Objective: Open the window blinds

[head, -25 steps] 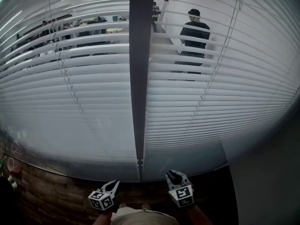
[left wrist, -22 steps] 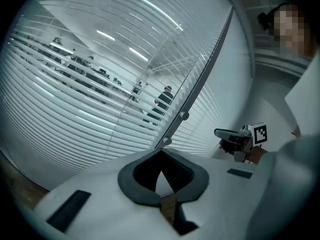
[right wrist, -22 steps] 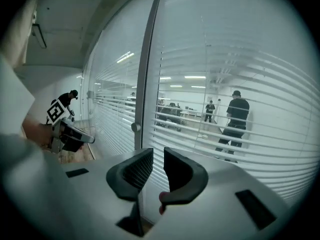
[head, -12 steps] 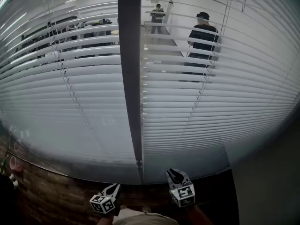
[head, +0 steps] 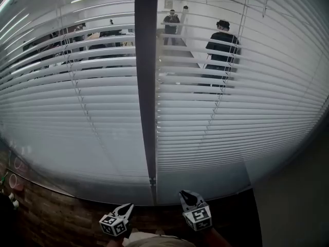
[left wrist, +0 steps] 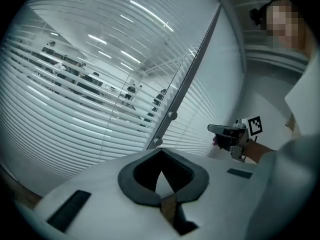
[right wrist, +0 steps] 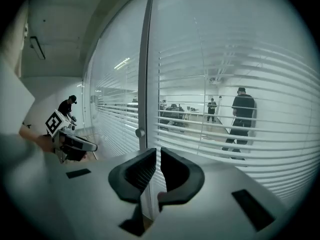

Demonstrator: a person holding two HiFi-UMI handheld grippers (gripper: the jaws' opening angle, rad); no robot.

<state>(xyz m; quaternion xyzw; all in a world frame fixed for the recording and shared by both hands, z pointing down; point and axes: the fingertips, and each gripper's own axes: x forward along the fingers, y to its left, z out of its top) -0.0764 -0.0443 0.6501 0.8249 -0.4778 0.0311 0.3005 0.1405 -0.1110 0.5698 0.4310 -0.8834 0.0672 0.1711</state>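
The blinds [head: 92, 102] have smooth, faintly glossy white slats. The post [head: 146, 86] between them looks like matt grey metal. Below runs a rough reddish brick wall [head: 51, 210]. The left gripper [left wrist: 160, 154] has matt black fingers [left wrist: 131, 176] in smooth white plastic.

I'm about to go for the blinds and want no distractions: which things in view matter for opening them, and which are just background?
For the job: left window blind; right window blind; ladder cord on the right blind.

Just there: dark post between the panes; person in dark clothes behind the glass; second person farther back.
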